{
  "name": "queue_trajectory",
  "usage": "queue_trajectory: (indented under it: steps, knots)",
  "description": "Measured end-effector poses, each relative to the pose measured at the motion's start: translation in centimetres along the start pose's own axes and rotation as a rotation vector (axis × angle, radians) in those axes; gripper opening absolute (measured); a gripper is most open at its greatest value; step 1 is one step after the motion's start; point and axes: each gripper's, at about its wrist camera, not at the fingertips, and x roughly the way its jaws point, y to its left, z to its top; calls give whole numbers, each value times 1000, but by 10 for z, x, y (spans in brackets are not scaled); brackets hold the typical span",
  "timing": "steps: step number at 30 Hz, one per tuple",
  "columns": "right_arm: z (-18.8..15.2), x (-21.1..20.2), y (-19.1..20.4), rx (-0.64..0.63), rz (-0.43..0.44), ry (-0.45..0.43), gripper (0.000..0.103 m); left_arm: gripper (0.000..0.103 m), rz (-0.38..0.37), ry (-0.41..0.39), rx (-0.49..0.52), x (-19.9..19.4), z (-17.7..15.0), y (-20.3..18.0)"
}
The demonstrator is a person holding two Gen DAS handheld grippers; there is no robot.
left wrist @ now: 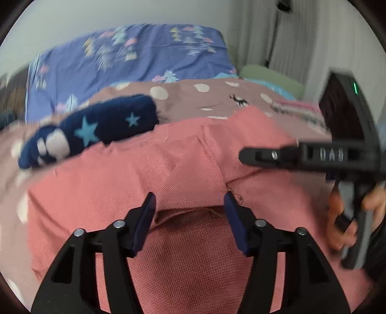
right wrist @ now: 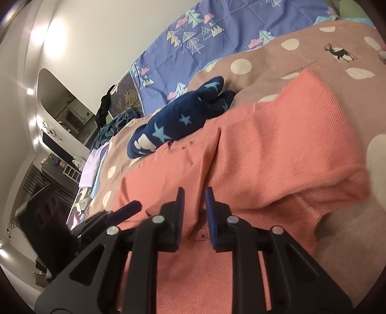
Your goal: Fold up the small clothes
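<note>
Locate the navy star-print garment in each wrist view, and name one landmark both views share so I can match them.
Left wrist view: the navy star-print garment lies upper left, along the far edge of the pink garment.
Right wrist view: it sits left of centre, again at the pink garment's far edge.
Shared landmark: the deer motif on the brown polka-dot bedcover.

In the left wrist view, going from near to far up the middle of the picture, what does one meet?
Left gripper, jaws open over the cloth → pink garment → brown polka-dot cover → blue sheet with tree print → pale wall.
</note>
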Motion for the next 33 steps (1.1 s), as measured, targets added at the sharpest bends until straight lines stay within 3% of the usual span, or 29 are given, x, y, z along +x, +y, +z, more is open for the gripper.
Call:
queue_trajectory:
  steps: [2, 5, 8, 9, 10, 11, 14, 18, 19, 20, 22, 26, 30, 31, 32, 33]
  knots:
    - [0, 1, -3, -7, -17, 5, 23, 61, 50, 19, 128, 3, -1, -20]
    - [-4, 8, -18, 22, -53, 24, 27, 61, 51, 27, 268, 8, -3, -44]
    - [-11, 17, -43, 95, -54, 22, 18, 61, 57, 56, 401, 21, -5, -64]
    - [-10, 16, -44, 101, -43, 22, 18, 57, 65, 82, 427, 29, -5, -68]
    - [-9, 14, -44, 99, -35, 20, 18, 24, 58, 115, 435, 37, -3, -68]
    - [-8, 11, -44, 96, -26, 10, 18, 3, 44, 158, 418, 45, 1, -65]
    - [-7, 3, -45, 96, -28, -33, 18, 3, 11, 101, 263, 34, 26, -32]
    - [-7, 6, -40, 68, -44, -31, 21, 4, -59, -3, -150, 11, 57, 63]
    - [-7, 6, -38, 58, -49, -33, 23, 8, -48, -6, -226, 12, 56, 81]
    - [-8, 6, -37, 52, -50, -34, 24, 29, -30, -4, -309, 14, 52, 100]
    - [-8, 7, -35, 41, -52, -35, 26, 50, -56, -8, -478, 19, 34, 133]
    - [-9, 8, -35, 32, -60, -31, 26, 58, -142, 38, -557, 35, 7, 139]
    - [-10, 8, -35, 29, -64, -30, 27, 58, -130, 63, -485, 50, 4, 118]
    - [-10, 8, -35, 30, -63, -30, 27, 53, -146, 63, -458, 51, 7, 111]
    - [-10, 8, -35, 30, -62, -31, 27, 26, -166, 63, -441, 53, 9, 107]
    - [-10, 8, -35, 31, -61, -32, 27, 10, -175, 73, -412, 56, 13, 100]
